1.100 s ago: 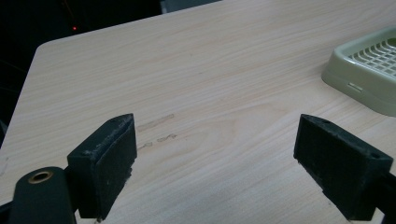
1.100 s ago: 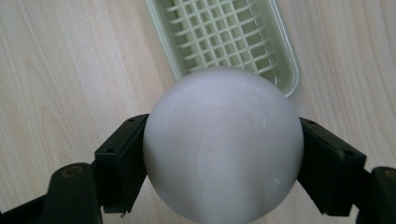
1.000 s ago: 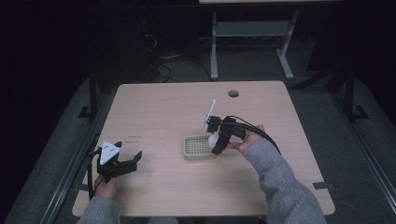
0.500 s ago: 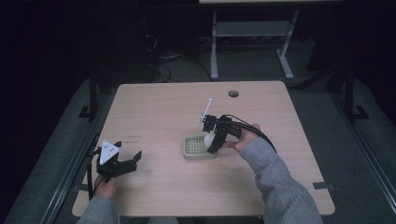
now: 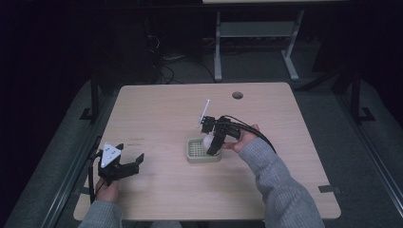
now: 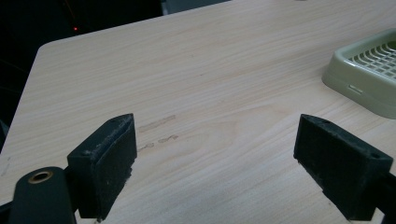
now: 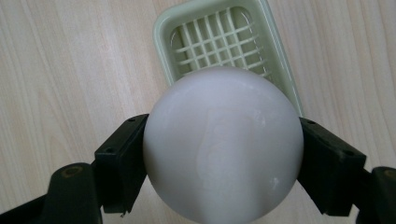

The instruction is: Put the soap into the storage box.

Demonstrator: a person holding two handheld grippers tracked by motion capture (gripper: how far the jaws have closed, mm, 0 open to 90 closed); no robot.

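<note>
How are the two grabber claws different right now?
The right gripper is shut on a white ball, while the left gripper is open and holds nothing. The right gripper points down over the green tray in the middle of the table; the left gripper sits low near the table's left edge, away from the tray. Both have black padded jaws.

Readable text: none in any view.
White ball [image 7: 222, 147]: faint rectangular mark on its surface, not legible.
Tabletop [image 6: 196, 79]: pale scuff marks, no lettering.
</note>
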